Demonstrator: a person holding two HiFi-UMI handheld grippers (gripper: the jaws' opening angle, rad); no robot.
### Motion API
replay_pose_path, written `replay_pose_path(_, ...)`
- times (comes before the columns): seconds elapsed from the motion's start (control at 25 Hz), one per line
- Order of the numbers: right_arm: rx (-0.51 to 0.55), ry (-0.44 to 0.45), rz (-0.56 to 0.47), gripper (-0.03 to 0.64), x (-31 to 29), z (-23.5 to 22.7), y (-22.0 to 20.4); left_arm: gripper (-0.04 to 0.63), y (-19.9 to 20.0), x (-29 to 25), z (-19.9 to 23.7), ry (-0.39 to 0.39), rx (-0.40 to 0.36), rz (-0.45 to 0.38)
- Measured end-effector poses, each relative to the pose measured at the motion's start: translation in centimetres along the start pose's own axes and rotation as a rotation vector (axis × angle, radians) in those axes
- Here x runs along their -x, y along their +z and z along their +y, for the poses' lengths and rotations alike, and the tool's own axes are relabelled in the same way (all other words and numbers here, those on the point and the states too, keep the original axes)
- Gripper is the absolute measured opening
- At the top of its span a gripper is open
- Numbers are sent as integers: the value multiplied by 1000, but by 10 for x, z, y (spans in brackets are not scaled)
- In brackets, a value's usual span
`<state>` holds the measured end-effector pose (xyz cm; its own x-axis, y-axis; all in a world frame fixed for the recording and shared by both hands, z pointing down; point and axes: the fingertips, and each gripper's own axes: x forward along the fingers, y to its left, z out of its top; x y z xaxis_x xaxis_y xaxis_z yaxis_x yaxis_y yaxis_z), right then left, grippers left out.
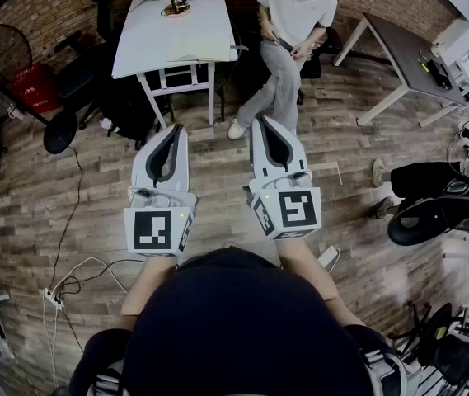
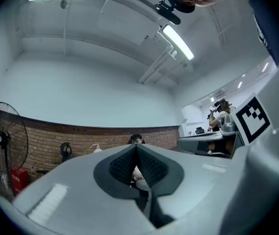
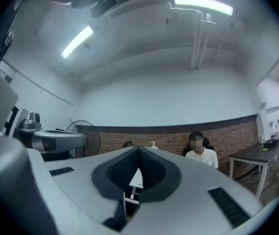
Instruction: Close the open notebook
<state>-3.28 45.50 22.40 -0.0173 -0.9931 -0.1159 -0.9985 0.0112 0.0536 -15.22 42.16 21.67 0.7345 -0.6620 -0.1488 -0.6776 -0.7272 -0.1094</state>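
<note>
Wood floor (image 1: 209, 165) between right tool (image 1: 260, 123), table (image 1: 156, 44)

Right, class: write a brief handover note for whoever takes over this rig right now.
Left gripper: shut, empty, held above the wooden floor.
Right gripper: shut, empty, alongside it.
White open notebook: seemingly lying near the front edge of the white rectangular table ahead, well away from both grippers.
Done: nothing yet.
Left: approach the table, close the notebook.
</note>
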Motion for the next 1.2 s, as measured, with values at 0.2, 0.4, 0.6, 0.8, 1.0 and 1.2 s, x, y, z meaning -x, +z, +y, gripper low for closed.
replay_pose_path(0.2, 2, -2, -4, 11, -3, -3, -11, -6, -8, -6, -2, -3, -13, 4)
replay_pose_path(0.4, 4, 13, -11, 11, 2, -4, -16, -6, -14, -2, -10, 8, -21, 10)
replay_pose_path(0.6, 0, 26, -31, 12, 16, -10, -21, -6, -20, 4, -26, 13, -22, -1)
replay_pose_path(0.8, -29, 56, -19, 12, 29, -12, -34, -6, -28, 13, -39, 26, -15, 7)
replay_pose_path(1.0, -56, 66, -5, 33, 29, -10, -43, -6, -35, 17, -38, 32, -15, 20)
replay_pose_path(1.2, -61, 63, 1, 57, 3, -6, -51, -6, -44, 2, -18, 27, -3, 22)
